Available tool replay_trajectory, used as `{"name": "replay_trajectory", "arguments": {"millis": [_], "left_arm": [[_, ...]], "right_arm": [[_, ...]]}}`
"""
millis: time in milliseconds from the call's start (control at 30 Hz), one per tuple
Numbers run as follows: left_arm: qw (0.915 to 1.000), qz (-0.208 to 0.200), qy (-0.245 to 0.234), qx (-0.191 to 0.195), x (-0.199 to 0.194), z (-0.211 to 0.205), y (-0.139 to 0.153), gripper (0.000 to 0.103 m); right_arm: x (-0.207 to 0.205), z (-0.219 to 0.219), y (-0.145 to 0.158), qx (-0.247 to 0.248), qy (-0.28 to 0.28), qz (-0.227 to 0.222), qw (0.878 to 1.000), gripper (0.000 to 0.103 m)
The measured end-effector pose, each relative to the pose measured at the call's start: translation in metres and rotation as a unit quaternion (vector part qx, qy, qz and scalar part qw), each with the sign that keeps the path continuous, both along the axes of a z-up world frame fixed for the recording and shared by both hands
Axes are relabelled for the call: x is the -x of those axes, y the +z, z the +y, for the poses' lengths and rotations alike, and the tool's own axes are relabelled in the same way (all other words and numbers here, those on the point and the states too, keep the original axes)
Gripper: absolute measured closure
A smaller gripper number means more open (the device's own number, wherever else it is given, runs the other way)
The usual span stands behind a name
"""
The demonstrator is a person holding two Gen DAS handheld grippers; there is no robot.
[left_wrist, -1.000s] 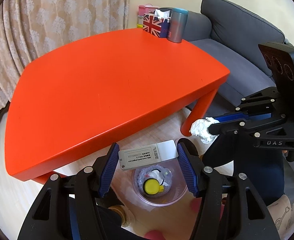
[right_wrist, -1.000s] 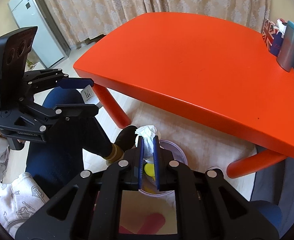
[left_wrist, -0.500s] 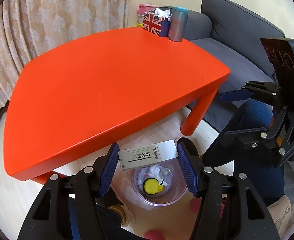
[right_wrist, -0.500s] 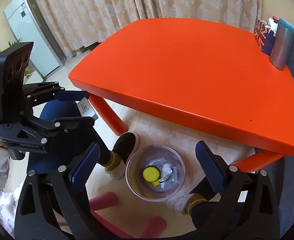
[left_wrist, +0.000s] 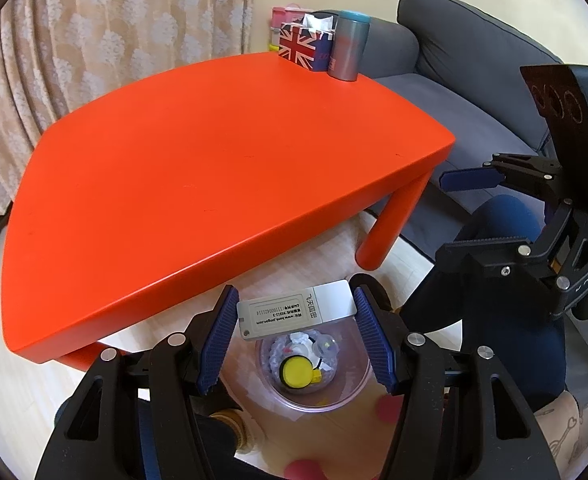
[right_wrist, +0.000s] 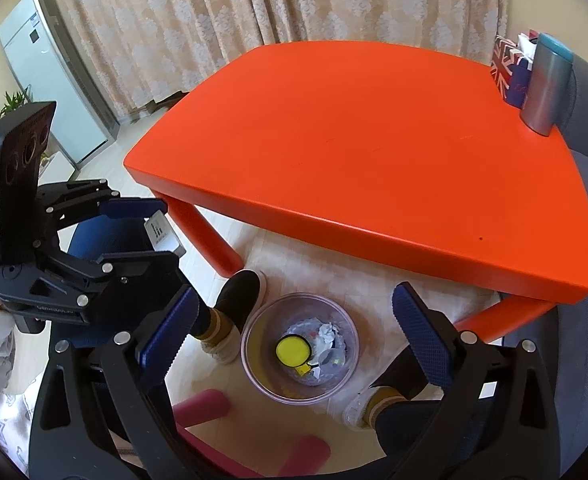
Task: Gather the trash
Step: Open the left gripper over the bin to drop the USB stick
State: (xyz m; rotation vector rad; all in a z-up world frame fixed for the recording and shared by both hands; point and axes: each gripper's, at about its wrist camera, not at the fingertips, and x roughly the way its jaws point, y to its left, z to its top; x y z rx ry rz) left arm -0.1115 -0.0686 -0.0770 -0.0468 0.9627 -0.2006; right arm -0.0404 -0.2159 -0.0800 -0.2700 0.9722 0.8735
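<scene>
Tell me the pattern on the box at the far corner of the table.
A Union Jack in red, white and blue on the box, clearest in the left wrist view.

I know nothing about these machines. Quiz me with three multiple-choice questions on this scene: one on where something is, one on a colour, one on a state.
1. Where is the clear bin?
A. on the table
B. on the floor by the table
C. on the sofa

2. What colour is the table?
A. orange-red
B. green
C. white

3. What is the left tool doing?
A. hanging open
B. gripping a small white box
C. gripping a tissue

Answers:
1 B, it sits on the floor between the person's feet.
2 A, the top and legs are orange-red.
3 B, both pads press the box's ends.
</scene>
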Motion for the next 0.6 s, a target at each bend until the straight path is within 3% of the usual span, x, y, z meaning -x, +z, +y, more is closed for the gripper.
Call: {"name": "replay_trajectory", "arguments": {"millis": [600], "left_arm": [[0.9997, 0.005, -0.024, -0.001, -0.009, -0.019, 0.0, 0.045]], "right_arm": [[-0.011, -0.024, 0.015, -0.016, -0.028, -0.016, 0.999, 0.007]]}}
